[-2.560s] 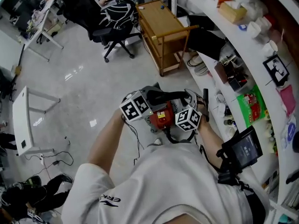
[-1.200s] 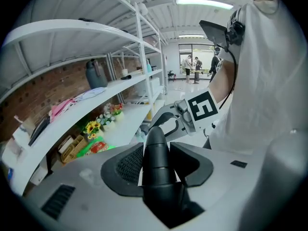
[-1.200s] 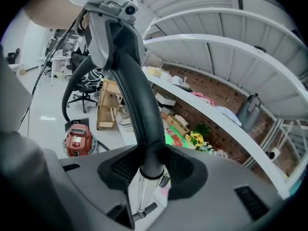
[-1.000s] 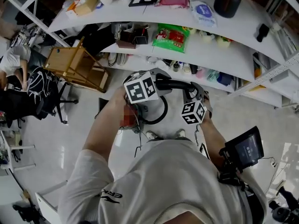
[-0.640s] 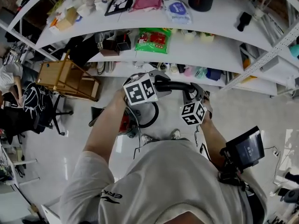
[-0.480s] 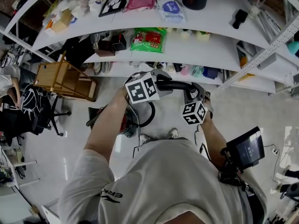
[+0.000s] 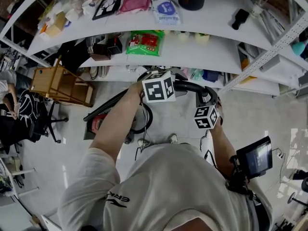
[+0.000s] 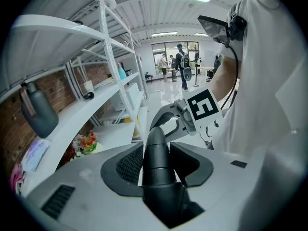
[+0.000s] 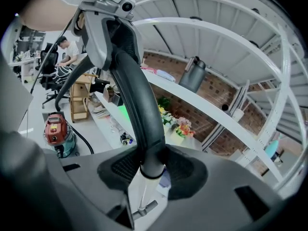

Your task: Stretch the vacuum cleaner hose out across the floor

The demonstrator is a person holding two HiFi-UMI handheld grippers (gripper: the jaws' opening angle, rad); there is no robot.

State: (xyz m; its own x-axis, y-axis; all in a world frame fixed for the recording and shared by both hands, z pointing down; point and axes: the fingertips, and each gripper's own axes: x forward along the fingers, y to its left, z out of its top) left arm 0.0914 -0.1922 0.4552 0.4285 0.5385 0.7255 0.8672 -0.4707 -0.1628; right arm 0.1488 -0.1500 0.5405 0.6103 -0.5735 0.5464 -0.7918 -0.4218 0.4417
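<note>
black hose (image 7: 190, 86) is being held up in the air, well above the floor (image 7: 72, 143). its stiff curved end is spanning between the two grippers, while the rest is looping down toward the red vacuum (image 7: 98, 122) standing on the floor near the person's feet.

the left gripper (image 8: 156, 146) is clenching its fingers on the tapered black end. the right gripper (image 9: 150, 163) is clenching its fingers right where the black tube is meeting a pale cuff (image 9: 144, 189).

likely trouble:
- pulling while the loop is slack and curled by the vacuum could be kinking the hose, or dragging or tipping the vacuum.
- the right grip is sitting on a joint, so a hard tug may be working the tube loose from the cuff.
- the shelves (image 7: 216, 57) are just beside the grippers, so a swing of the stiff end could be knocking things off them.

counting:
- one hose
- one vacuum
- two grippers, both grasping the hose
- at least two white shelf tiers
</note>
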